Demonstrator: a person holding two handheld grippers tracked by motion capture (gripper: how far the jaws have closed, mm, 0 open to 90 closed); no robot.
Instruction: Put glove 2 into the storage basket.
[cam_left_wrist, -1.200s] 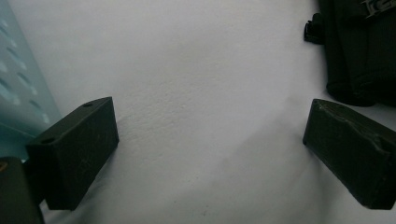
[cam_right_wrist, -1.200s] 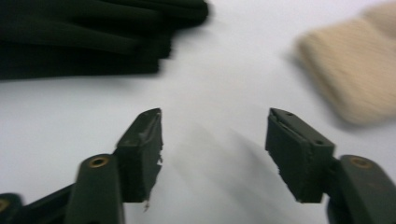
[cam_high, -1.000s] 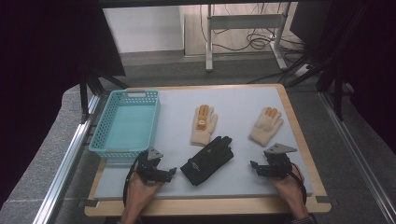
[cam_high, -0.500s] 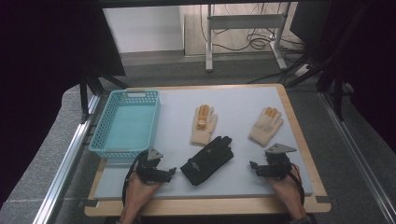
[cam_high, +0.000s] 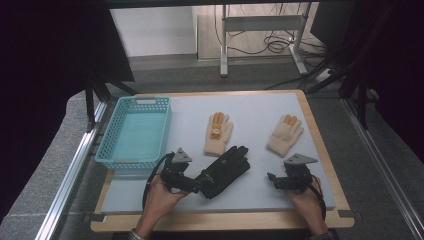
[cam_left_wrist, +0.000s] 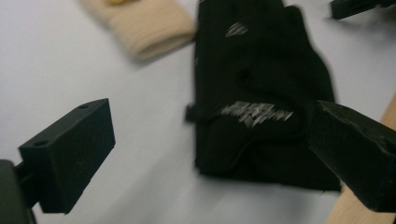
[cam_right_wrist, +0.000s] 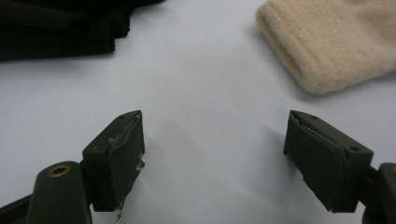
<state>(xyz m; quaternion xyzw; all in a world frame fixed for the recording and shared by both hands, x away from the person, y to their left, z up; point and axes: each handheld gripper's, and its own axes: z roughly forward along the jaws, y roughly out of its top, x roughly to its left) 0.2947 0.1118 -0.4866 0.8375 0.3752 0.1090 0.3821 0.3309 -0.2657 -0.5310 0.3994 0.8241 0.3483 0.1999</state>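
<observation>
Pale grey mat (cam_high: 260, 107) on a wood-edged table (cam_high: 225, 222), w/ dark curtains L & R. At 12 o'clock beyond the table: grey floor, white wall panel, a metal-legged stand (cam_high: 260, 35) w/ loose cables under it.

Black glove (cam_high: 226, 170) lies flat near mat centre-front, fingers toward 1 o'clock. Left gripper (cam_high: 192, 184) sits at the glove's 8 o'clock, right at its cuff end; in the left gripper view the jaws are spread wide w/ the cuff (cam_left_wrist: 261, 140) between/ahead of them, not pinched. Right gripper (cam_high: 274, 179) at the glove's 3 o'clock, well apart from it; right gripper view shows jaws wide apart over bare mat (cam_right_wrist: 201, 93), nothing held.

Two beige gloves: one (cam_high: 218, 134) just at the black glove's 11 o'clock, other (cam_high: 285, 135) at 2 o'clock, near the mat's R edge. Teal basket (cam_high: 107, 150) at 9–10 o'clock, on the table's L side.
</observation>
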